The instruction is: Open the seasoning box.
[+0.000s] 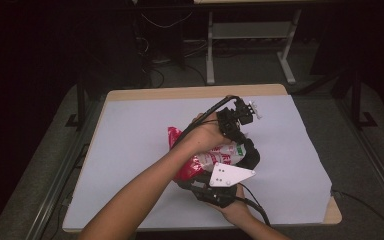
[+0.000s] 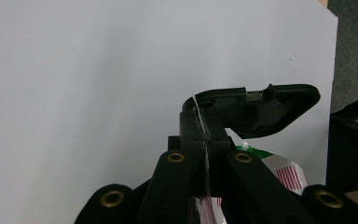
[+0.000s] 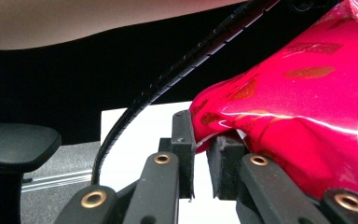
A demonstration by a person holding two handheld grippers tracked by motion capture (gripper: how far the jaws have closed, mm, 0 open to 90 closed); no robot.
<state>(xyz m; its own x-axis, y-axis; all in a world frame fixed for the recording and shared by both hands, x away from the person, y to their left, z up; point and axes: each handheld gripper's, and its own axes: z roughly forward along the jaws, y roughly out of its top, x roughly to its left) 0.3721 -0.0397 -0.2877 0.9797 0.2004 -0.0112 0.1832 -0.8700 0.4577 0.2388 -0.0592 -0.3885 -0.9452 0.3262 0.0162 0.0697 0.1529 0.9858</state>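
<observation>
**Operator:** Above the middle of the white-covered surface (image 1: pixel 130 150), we hold the red snack bag (image 1: pixel 200 162) clear of the sheet, with both tools on it. Which step are we in?

**Checker:** We judge it to be the opening step. The left hand-held gripper (image 2: pixel 204 135) is clamped together on a thin edge of the bag, which shows as a sliver of film pinched between its jaws. The right hand-held gripper (image 3: pixel 200 154) is clamped on a fold of the red film at the near side of the bag, under the person's left forearm (image 1: pixel 140 192).

**Operator:** Where do the two grips sit relative to the bag?

**Checker:** Seen from above, the left one holds the far end of the bag and the right one holds the near end, so the bag is stretched between them.

**Operator:** What does the next move call for?

**Checker:** We expect a steady pull of the two grips away from each other, with both clamps kept tight so the film does not slip. Whether the seal has begun to part, we cannot tell.
</observation>
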